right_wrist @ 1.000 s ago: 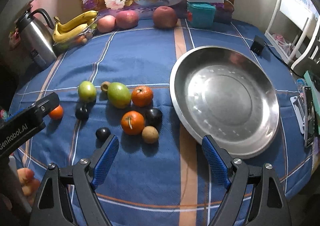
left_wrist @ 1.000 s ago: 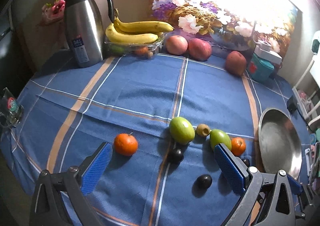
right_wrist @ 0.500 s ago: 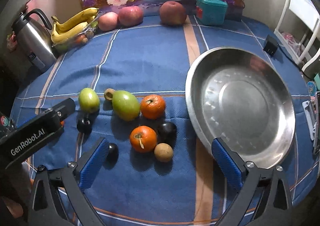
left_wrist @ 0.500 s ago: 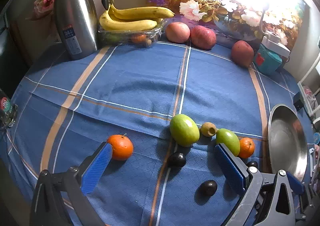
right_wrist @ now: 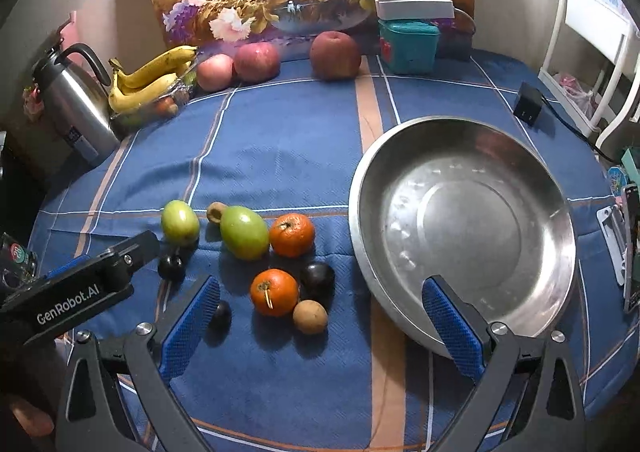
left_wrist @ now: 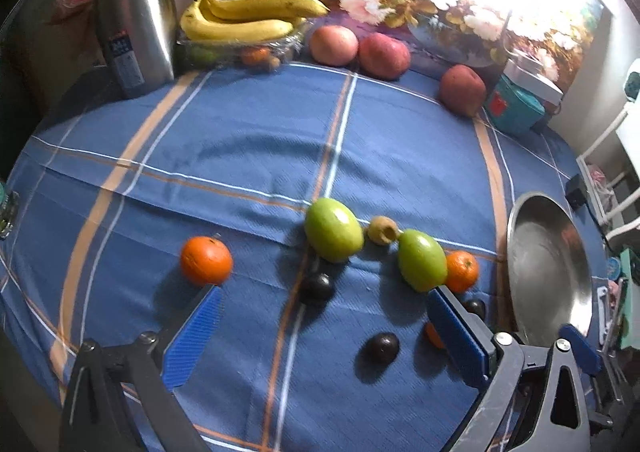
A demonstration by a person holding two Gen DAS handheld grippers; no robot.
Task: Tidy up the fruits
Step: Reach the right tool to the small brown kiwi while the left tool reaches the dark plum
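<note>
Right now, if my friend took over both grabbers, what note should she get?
Left gripper: open, empty, above the dark plums.
Right gripper: jaws just opened wide, nothing between them, over the near orange.
Fruit: two green ones, three oranges, small brown and dark ones, all loose on the blue cloth, left of the steel bowl.
Done: nothing, the bowl is empty.
Left: probably move every loose fruit into it.

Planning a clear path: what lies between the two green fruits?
A small brownish-yellow fruit sits in the gap between the rounder green fruit and the longer green fruit, seen in both wrist views.
</note>
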